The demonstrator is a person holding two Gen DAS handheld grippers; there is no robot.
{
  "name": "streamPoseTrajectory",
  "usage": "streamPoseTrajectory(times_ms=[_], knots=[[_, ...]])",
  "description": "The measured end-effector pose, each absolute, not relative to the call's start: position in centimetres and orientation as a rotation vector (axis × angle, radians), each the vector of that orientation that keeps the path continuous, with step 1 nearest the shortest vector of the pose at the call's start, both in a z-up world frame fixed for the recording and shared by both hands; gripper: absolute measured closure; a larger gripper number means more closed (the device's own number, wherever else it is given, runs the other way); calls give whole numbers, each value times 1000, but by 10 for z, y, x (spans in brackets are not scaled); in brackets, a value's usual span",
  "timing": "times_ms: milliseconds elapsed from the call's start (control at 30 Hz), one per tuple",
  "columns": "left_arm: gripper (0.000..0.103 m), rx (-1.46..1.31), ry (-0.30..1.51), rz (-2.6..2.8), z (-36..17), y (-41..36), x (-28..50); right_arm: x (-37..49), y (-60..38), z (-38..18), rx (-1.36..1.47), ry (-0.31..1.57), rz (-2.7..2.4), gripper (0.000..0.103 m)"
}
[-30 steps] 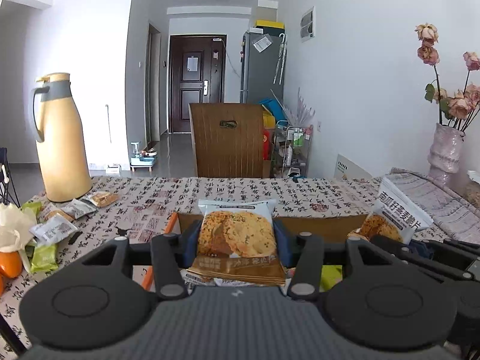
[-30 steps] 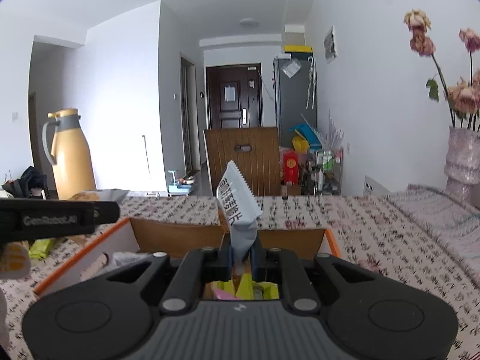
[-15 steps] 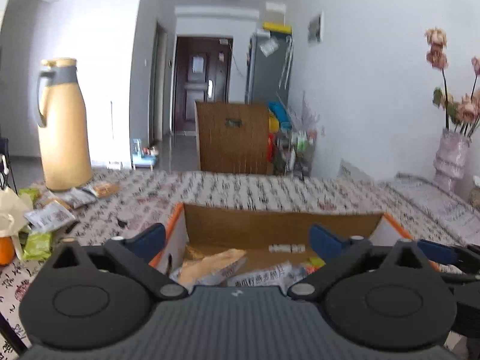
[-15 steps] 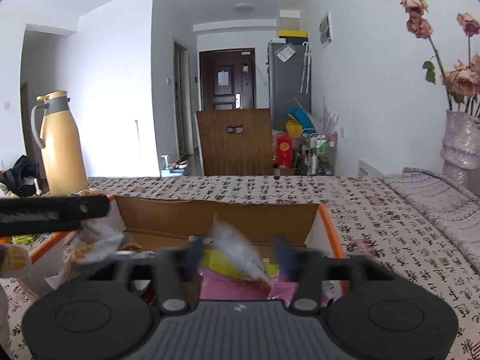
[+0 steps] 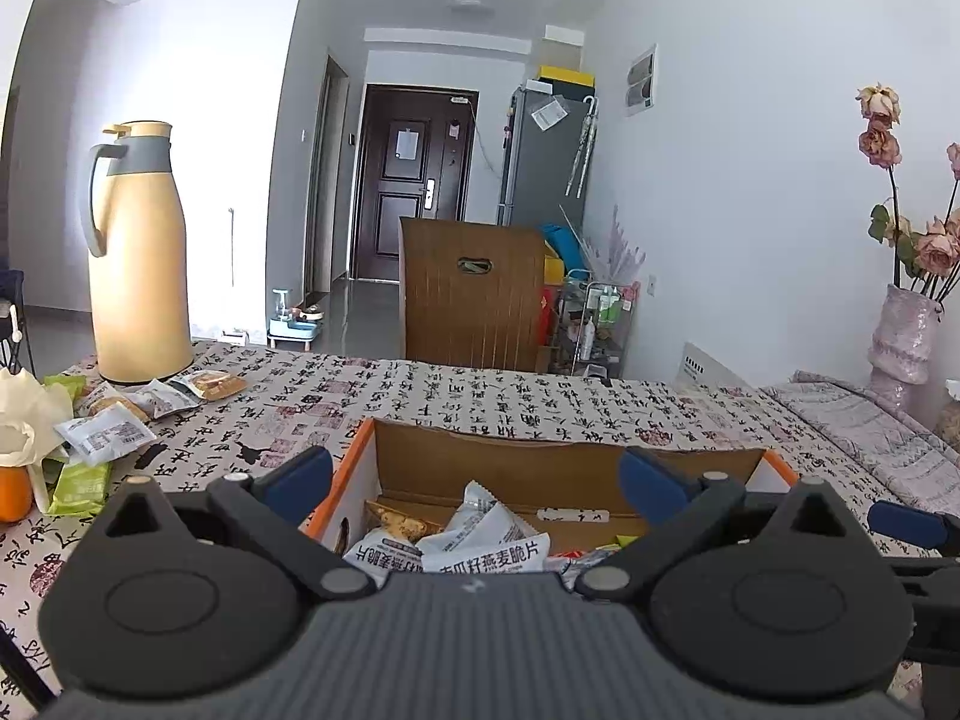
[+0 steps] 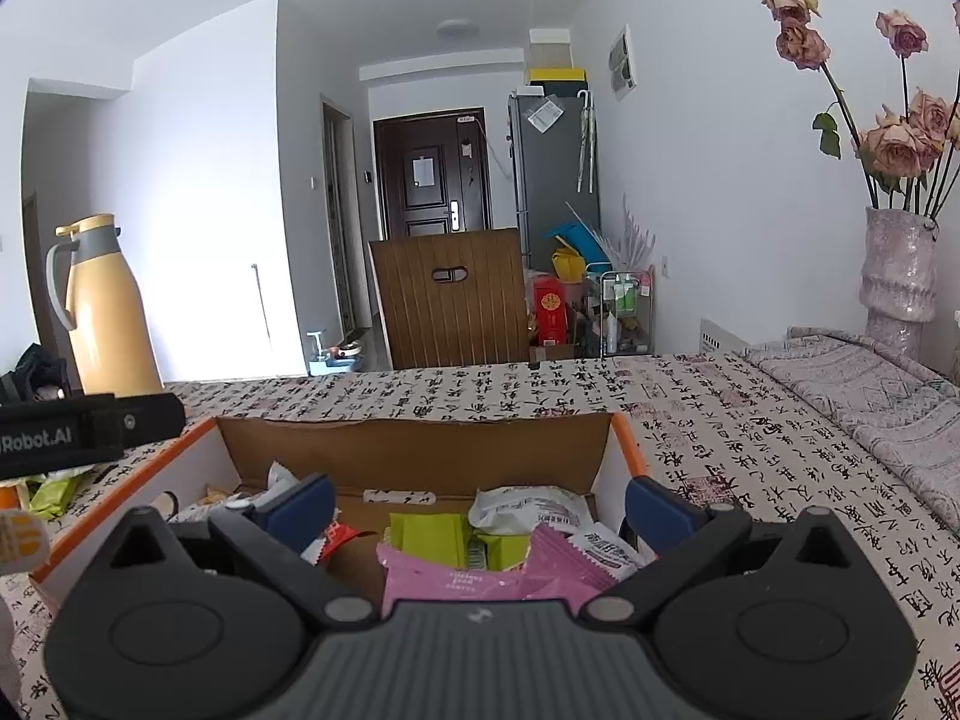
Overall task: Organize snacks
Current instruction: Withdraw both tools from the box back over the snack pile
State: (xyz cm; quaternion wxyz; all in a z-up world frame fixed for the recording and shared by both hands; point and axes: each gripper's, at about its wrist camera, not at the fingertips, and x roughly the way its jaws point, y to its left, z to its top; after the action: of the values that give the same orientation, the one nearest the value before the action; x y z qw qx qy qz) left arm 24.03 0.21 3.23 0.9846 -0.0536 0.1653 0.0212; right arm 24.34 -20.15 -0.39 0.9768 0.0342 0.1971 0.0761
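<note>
- Left claw (image 5: 474, 480): I read the jaws spread as wide as they go, blue pads far apart, nothing between them and nothing touched.
- Right claw (image 6: 477, 507): jaws opening, now just as wide; the pads press on nothing and hold nothing.
- Box (image 5: 540, 456): open cardboard, orange rim, sits on the printed tablecloth (image 5: 480, 390) directly under both claws.
- Left view: white oat-crisp packets (image 5: 480, 546) lie loose in the box at 6 o'clock of the gap between the pads, below them and apart.
- Right view: pink packets (image 6: 480, 579), a green packet (image 6: 429, 540) and white ones (image 6: 528, 507) lie in the same box (image 6: 414, 450), lower than the pads.
- Right view: the left claw's black body (image 6: 90, 432) crosses in at 9 o'clock, over the box's left wall.
- Loose snacks (image 5: 114, 414) lie on the cloth at 9 o'clock in the left view, near the foot of the yellow flask (image 5: 138, 258), well apart from the box.
- Vase (image 6: 900, 276) with roses stands at 3 o'clock in the right view.
</note>
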Motion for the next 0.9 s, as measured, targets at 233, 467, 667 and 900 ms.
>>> streamPoseTrajectory(times_ms=[233, 467, 667, 900], knots=[[0, -108, 329, 65, 46, -1, 233, 241, -204, 6, 88, 389, 159, 0], [0, -106, 297, 64, 69, 2, 210, 225, -203, 25, 83, 357, 178, 0], [0, -105, 294, 62, 76, 9, 182, 198, -203, 36, 72, 353, 182, 0], [0, -106, 316, 51, 69, 20, 146, 160, -198, 32, 47, 387, 203, 0]])
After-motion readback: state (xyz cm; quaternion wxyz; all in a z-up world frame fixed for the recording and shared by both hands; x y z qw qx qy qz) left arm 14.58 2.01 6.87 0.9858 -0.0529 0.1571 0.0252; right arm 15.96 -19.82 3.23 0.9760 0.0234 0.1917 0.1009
